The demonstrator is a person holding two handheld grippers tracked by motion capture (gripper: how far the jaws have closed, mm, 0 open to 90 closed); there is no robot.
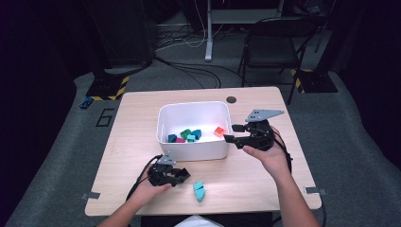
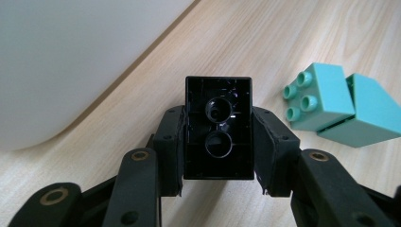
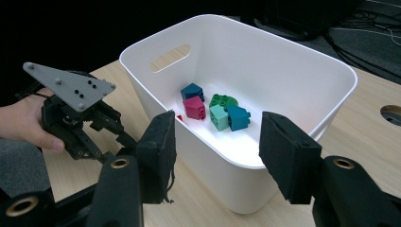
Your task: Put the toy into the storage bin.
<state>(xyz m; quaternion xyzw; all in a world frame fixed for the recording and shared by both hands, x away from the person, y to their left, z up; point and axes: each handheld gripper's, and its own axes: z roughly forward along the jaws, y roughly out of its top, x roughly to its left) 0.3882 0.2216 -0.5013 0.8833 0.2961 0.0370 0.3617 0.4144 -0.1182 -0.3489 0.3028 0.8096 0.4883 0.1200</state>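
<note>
Left tongs [image 2: 217, 142] are clenching a black brick [image 2: 218, 127] beside the bin [image 1: 194, 150] | right tongs [image 3: 215, 142] are hanging released at the bin | several bricks are already lying binned | teal brick [image 1: 199, 191] near the bin is waiting

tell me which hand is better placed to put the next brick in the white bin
Left, likely: the left gripper already has a black brick between its jaws beside the white bin. The right gripper hovers at the bin, jaws open, holding nothing.
</note>
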